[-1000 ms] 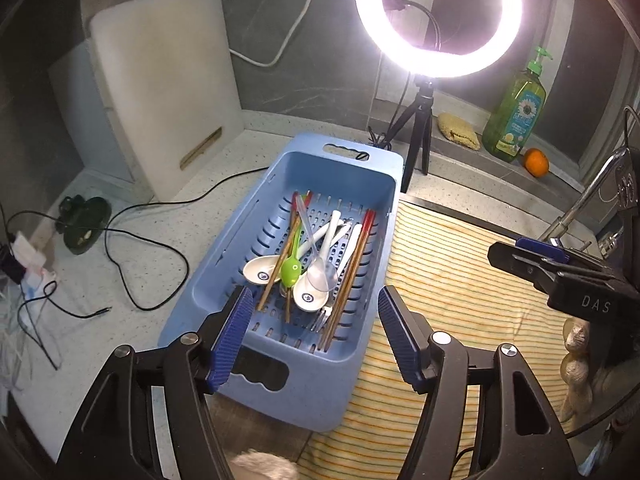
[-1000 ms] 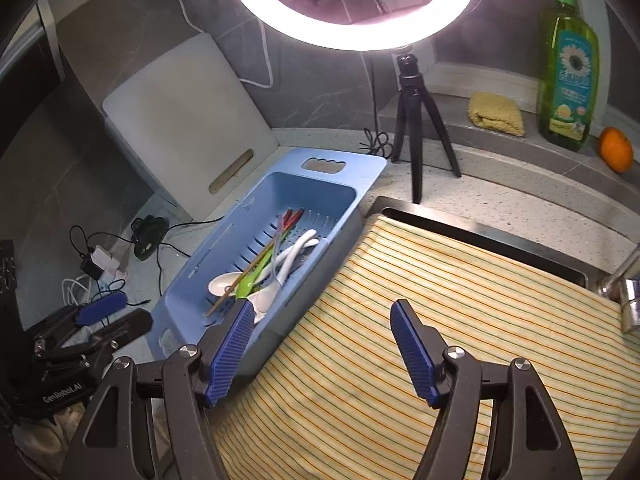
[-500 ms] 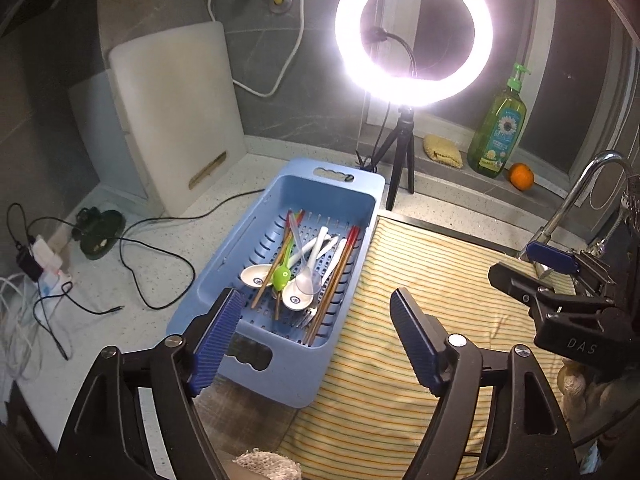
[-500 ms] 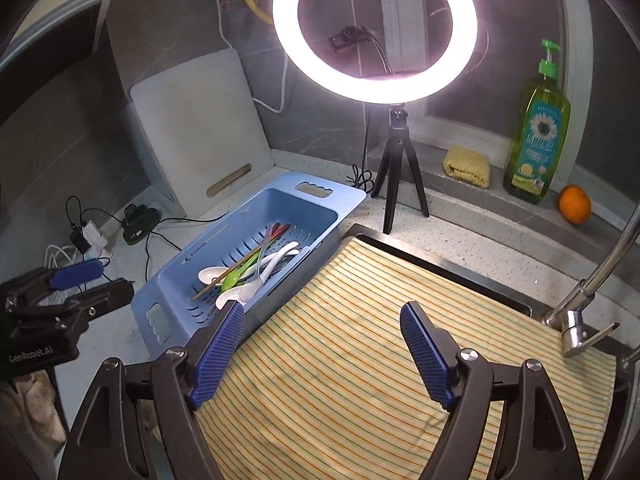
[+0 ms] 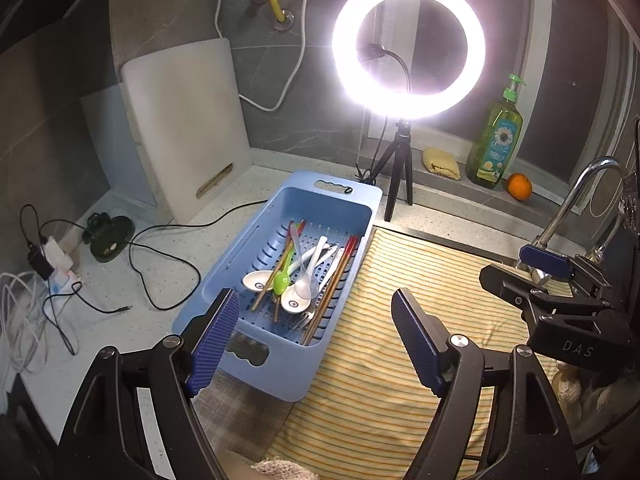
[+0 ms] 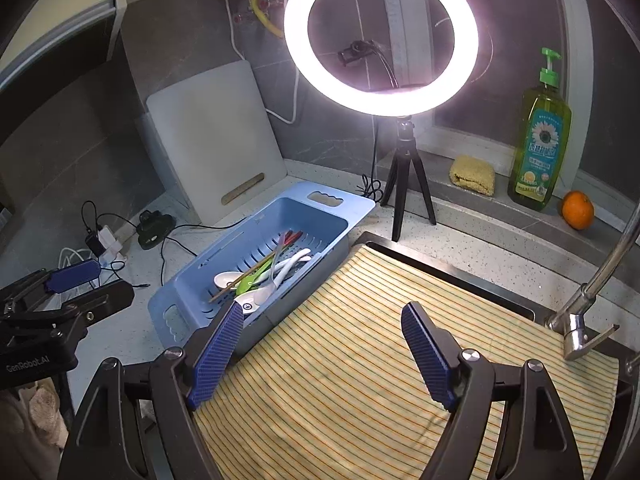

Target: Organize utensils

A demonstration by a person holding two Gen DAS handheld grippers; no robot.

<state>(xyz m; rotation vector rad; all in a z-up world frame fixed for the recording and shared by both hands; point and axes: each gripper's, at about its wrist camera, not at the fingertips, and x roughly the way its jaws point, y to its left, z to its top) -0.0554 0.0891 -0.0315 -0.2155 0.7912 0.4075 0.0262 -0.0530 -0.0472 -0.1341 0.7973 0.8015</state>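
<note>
A blue slotted basket [image 5: 344, 204] [image 6: 256, 232] sits on the counter left of the striped cloth. It holds a pile of utensils: white spoons [image 5: 254, 280] [image 6: 224, 279], a green spoon [image 5: 282, 281] [image 6: 246, 284], a clear spoon [image 5: 306, 289], wooden and red chopsticks [image 5: 334, 280] and a fork [image 5: 300, 322]. My left gripper [image 5: 314, 338] is open and empty, held above the basket's near end. My right gripper [image 6: 322, 350] is open and empty, above the cloth.
A yellow striped cloth [image 5: 420, 280] [image 6: 380, 340] covers the sink. A ring light on a tripod [image 5: 400, 184] [image 6: 408, 184] stands behind the basket. A cutting board [image 5: 184, 120], cables [image 5: 160, 256], a soap bottle [image 6: 538, 148], a sponge [image 6: 472, 170], an orange [image 6: 577, 210] and a tap [image 6: 588, 296] surround it.
Both grippers have pulled back and risen, so the basket and ring light look smaller and farther away. Both stay open. The utensils have not moved.
</note>
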